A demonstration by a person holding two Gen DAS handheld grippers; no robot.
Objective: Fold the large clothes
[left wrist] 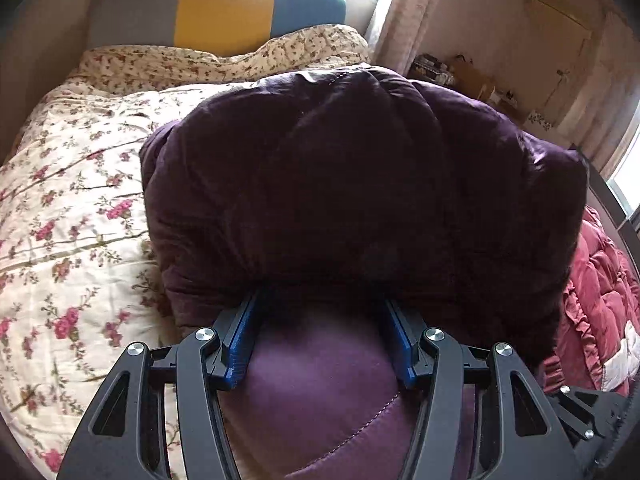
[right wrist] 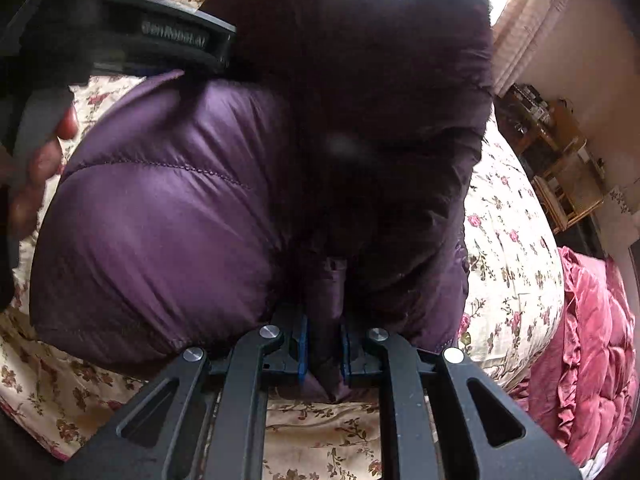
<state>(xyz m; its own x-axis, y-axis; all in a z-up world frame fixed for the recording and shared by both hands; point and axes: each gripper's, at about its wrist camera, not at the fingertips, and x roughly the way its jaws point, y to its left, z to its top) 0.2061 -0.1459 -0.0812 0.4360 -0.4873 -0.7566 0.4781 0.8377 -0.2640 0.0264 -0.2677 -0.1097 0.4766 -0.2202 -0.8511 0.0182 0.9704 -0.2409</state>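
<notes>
A large quilted purple puffer jacket (left wrist: 360, 184) lies bunched on the floral bedspread (left wrist: 72, 208). My left gripper (left wrist: 320, 304) stands wide open around a thick fold of the jacket, its blue pads (left wrist: 240, 344) on either side and its fingertips hidden under the fabric. My right gripper (right wrist: 323, 336) is shut on a narrow fold of the jacket (right wrist: 172, 200) at its near edge, with cloth pinched between the blue pads (right wrist: 303, 344). The left gripper's body and the hand holding it (right wrist: 44, 152) show at the upper left of the right wrist view.
A headboard with grey, yellow and teal panels (left wrist: 216, 8) stands at the far end of the bed. A red quilted comforter (left wrist: 600, 300) lies at the right edge, also in the right wrist view (right wrist: 588, 360). Wooden shelves (right wrist: 560, 160) stand by the wall, curtains (left wrist: 404, 20) by the window.
</notes>
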